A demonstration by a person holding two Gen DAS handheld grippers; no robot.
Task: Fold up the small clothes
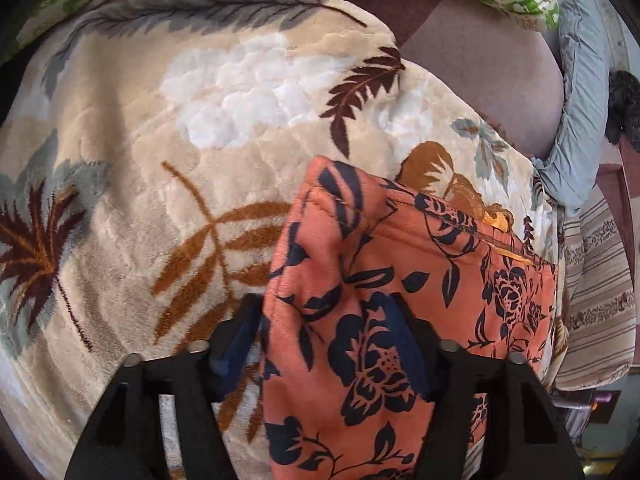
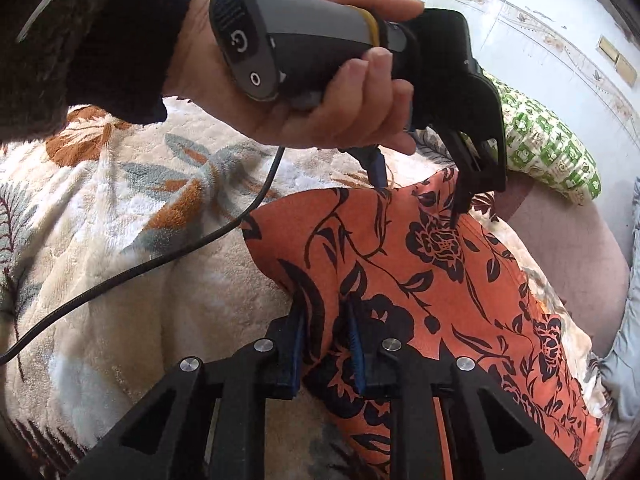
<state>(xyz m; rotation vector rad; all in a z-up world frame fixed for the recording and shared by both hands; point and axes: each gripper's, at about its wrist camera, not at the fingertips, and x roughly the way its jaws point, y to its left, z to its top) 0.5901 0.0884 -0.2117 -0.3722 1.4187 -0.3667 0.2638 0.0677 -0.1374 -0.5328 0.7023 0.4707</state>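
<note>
An orange garment with a dark blue flower print (image 1: pixel 400 280) lies on a cream plush blanket (image 1: pixel 160 140). In the left wrist view my left gripper (image 1: pixel 328 320) has its jaws wide apart with a raised fold of the garment standing between them. In the right wrist view the garment (image 2: pixel 440 280) spreads to the right, and my right gripper (image 2: pixel 326 320) is shut on its near left edge. The left gripper (image 2: pixel 424 188), held by a hand, shows at the garment's far edge.
A green and white patterned pillow (image 2: pixel 548 148) lies at the far side. A pale blue cloth (image 1: pixel 580 120) and a striped fabric (image 1: pixel 600 288) lie to the right on a mauve sofa surface (image 1: pixel 500 64). A black cable (image 2: pixel 160 260) runs across the blanket.
</note>
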